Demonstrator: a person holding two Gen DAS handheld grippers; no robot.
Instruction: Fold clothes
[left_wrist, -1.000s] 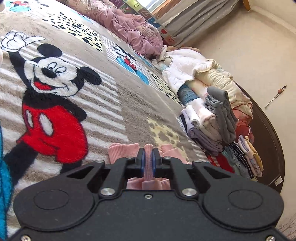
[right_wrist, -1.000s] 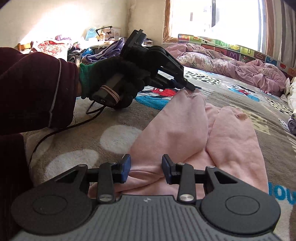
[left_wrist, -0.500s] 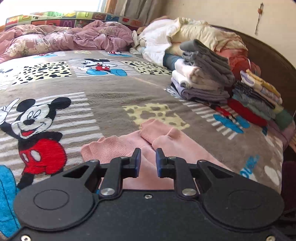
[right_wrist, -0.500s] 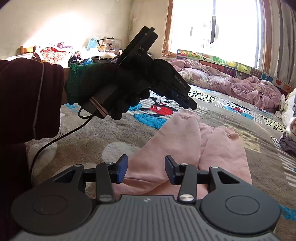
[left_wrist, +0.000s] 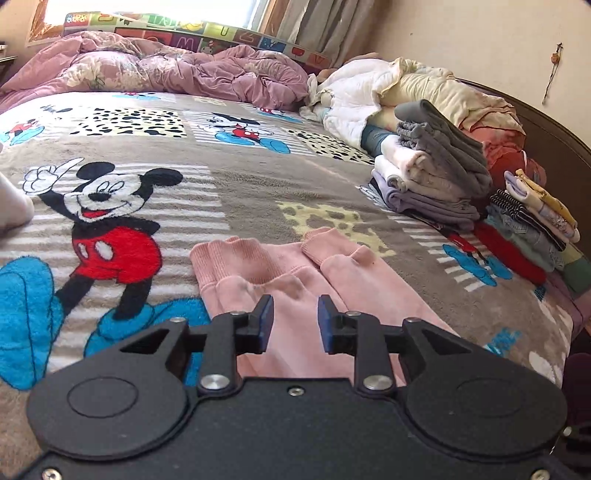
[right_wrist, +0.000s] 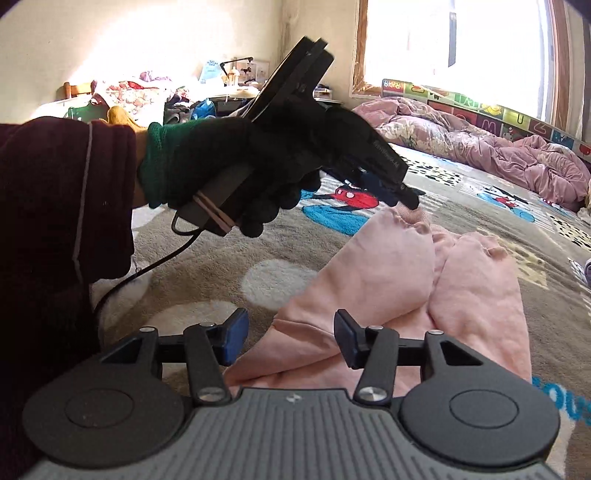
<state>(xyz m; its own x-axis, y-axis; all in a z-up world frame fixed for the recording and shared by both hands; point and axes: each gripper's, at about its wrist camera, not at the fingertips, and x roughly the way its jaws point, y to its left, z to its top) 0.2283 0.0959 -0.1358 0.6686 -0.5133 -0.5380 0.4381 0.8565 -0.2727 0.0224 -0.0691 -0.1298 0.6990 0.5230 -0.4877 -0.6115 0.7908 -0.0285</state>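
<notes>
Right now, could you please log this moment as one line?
fold clothes | left tongs open over pink pants | right tongs open at pants | pants flat on blanket

One pink knit garment is lying on the plush cartoon-print blanket; two stacks of folded clothes are sitting beyond it.

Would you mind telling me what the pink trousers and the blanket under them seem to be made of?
The pink trousers look like a soft knit, probably cotton fleece: matte surface, ribbed cuffs, slight pilling. The blanket looks like plush synthetic fleece: a fuzzy raised pile with printed cartoon mice. Both are judged by look alone. The left claw is open above the trousers.
</notes>
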